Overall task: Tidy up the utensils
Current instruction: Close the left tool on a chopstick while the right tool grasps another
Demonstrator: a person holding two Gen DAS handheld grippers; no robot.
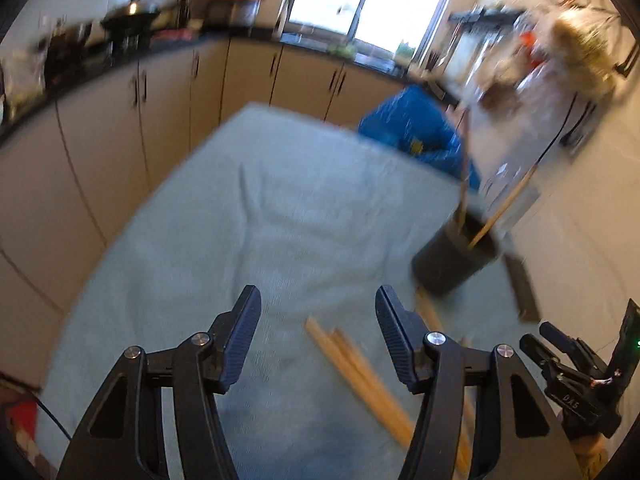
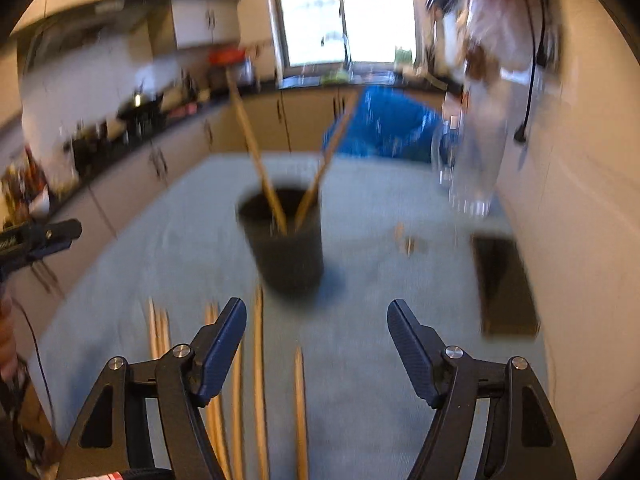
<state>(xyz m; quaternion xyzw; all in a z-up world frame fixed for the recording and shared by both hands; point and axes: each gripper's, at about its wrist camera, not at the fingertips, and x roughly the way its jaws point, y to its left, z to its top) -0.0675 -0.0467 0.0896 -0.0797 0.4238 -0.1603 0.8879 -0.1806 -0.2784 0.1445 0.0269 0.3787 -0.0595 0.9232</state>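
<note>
A black cup (image 2: 286,248) stands on the pale blue cloth (image 2: 360,400) and holds two wooden chopsticks (image 2: 256,160) leaning outward. It also shows in the left wrist view (image 1: 454,262) at the right. Several loose wooden chopsticks (image 2: 260,380) lie on the cloth in front of the cup, and in the left wrist view (image 1: 360,376) between my left fingers. My left gripper (image 1: 318,328) is open and empty above the cloth. My right gripper (image 2: 316,340) is open and empty, just short of the cup. Both views are motion-blurred.
A dark flat rectangle (image 2: 506,284) lies on the cloth at the right, near the wall. A clear glass object (image 2: 464,172) stands behind it. A blue bag (image 2: 384,124) sits beyond the table's far edge. Kitchen cabinets (image 1: 168,92) run along the left.
</note>
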